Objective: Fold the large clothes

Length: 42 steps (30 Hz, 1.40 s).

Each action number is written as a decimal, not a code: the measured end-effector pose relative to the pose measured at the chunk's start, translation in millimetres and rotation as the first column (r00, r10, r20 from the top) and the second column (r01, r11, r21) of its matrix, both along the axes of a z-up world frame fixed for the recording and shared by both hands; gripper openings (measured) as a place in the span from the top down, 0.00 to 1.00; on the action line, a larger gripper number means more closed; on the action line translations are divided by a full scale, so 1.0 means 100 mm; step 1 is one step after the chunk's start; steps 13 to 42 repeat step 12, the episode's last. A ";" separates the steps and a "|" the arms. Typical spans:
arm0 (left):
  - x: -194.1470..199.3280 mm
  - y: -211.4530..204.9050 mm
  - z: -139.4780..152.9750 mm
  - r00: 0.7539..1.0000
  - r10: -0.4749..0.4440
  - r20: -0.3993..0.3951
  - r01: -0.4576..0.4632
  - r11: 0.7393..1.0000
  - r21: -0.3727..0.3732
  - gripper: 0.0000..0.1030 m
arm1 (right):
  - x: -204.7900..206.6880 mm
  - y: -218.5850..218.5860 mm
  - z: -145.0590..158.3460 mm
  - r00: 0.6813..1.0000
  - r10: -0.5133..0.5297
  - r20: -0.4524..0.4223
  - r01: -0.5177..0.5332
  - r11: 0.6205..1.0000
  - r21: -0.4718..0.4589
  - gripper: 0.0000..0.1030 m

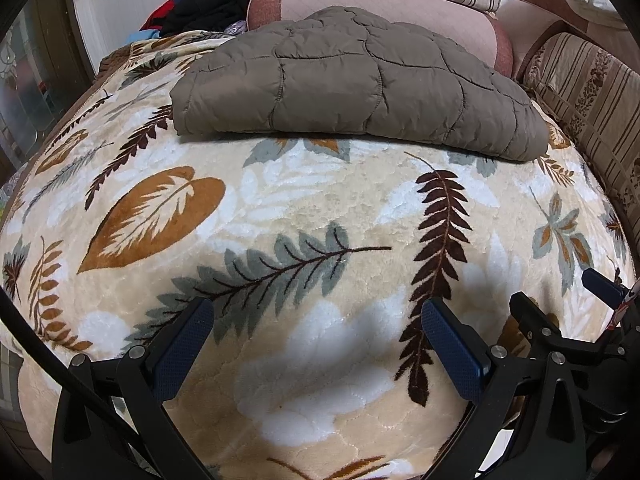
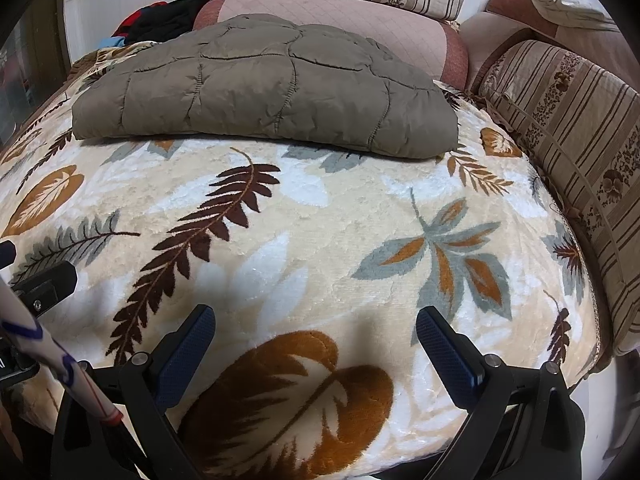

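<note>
A brown quilted puffer jacket (image 1: 344, 84) lies folded into a flat bundle on the far part of a leaf-patterned plush blanket (image 1: 280, 208). It also shows in the right wrist view (image 2: 268, 88) on the same blanket (image 2: 340, 220). My left gripper (image 1: 318, 312) is open and empty, low over the near part of the blanket, well short of the jacket. My right gripper (image 2: 316, 320) is open and empty, beside the left one. Its black frame shows at the right edge of the left wrist view (image 1: 560, 332).
Pink cushions (image 1: 400, 12) and striped floral cushions (image 1: 592, 92) line the back and right sides. A pile of dark and red clothes (image 1: 192, 12) lies at the back left. A glass cabinet (image 1: 28, 80) stands to the left. A striped cushion (image 2: 568, 120) borders the blanket's right edge.
</note>
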State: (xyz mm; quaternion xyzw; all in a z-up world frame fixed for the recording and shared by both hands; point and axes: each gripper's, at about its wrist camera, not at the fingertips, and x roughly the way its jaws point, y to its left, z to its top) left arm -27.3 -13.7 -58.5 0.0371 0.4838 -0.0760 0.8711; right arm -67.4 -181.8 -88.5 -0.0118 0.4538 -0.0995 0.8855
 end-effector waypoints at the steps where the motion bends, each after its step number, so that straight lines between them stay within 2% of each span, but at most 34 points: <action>1: 0.00 0.00 0.00 1.000 0.000 0.000 0.000 1.000 0.001 0.00 | 0.00 0.00 0.00 1.000 0.000 0.000 0.000 1.000 0.000 0.01; 42: 0.00 0.01 -0.02 1.000 0.009 -0.003 -0.009 1.000 0.011 0.00 | 0.00 0.00 0.00 1.000 -0.001 0.000 0.001 1.000 0.003 0.01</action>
